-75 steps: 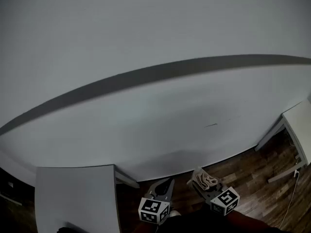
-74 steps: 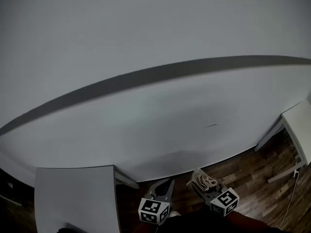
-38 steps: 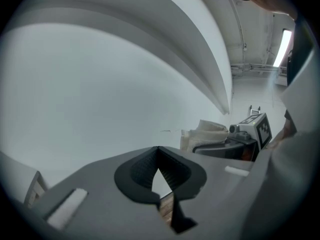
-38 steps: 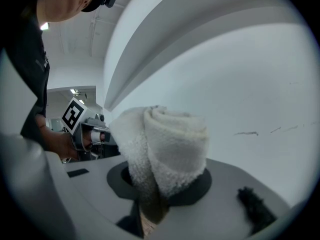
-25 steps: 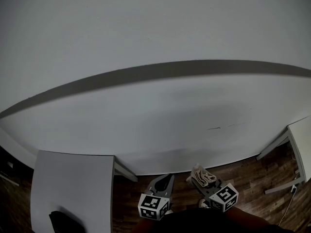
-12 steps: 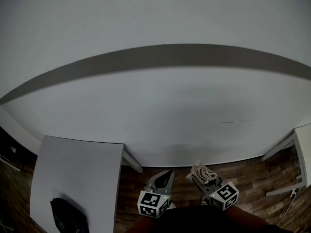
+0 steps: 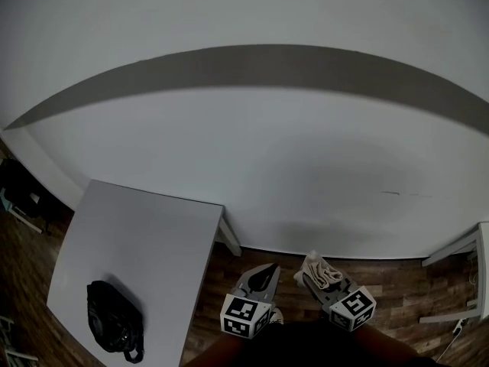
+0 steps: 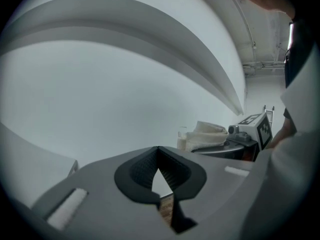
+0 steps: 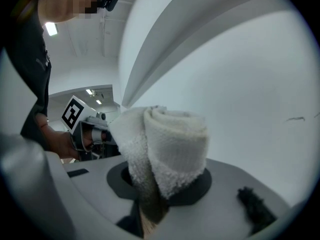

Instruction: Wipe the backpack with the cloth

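Clenching the cloth [image 9: 170, 149], right tongs [image 9: 161, 186]; left tongs [image 8: 158, 156] closed, empty; backpack [image 7: 113, 326] lies along table [image 7: 145, 235].

Cloth [image 9: 165, 149] rough terry; backpack [image 7: 113, 326] matt black fabric; table [image 7: 145, 235] smooth matt; floor [image 7: 405, 281] wood planks.

One backpack [image 7: 114, 326], one cloth [image 7: 324, 272], two grippers [image 7: 262, 271] [image 7: 312, 264], seemingly two tables [image 7: 153, 235] [image 7: 484, 266].

Left gripper [image 8: 159, 150] — fingers together, empty — cloth [image 8: 210, 132] beyond
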`<state>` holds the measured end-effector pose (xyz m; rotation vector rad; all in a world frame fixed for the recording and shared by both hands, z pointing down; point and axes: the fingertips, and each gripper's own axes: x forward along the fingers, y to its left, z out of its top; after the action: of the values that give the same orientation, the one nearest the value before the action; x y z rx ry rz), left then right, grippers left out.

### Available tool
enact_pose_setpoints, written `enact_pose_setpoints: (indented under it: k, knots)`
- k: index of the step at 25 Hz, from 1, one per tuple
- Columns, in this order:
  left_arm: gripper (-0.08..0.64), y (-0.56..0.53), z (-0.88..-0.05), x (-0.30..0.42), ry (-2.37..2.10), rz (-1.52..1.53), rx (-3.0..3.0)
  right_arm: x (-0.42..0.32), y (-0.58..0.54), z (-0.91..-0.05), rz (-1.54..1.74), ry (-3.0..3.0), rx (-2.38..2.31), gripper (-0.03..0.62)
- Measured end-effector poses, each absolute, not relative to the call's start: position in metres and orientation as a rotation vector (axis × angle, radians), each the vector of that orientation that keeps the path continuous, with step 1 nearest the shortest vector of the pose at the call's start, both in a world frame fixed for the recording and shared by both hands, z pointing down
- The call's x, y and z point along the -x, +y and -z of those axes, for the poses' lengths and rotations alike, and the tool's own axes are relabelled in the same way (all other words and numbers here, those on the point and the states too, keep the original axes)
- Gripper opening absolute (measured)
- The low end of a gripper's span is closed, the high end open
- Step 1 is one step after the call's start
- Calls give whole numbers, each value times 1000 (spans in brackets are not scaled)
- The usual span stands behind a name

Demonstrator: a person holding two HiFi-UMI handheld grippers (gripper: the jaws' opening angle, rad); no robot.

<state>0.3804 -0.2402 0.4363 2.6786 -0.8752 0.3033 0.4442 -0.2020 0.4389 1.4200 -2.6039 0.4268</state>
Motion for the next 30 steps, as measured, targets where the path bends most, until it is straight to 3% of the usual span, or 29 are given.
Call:
enact_pose_setpoints:
  k: [18, 30]
  knots:
    - [6, -210, -441, -262, -1448, -240, -2377, -337, -202, -447, -378, -2807, -764, 87]
    - [6, -137, -437, -260, -1773, -149, -2138, -329, -155, -443, -308, -2860, -333, 87]
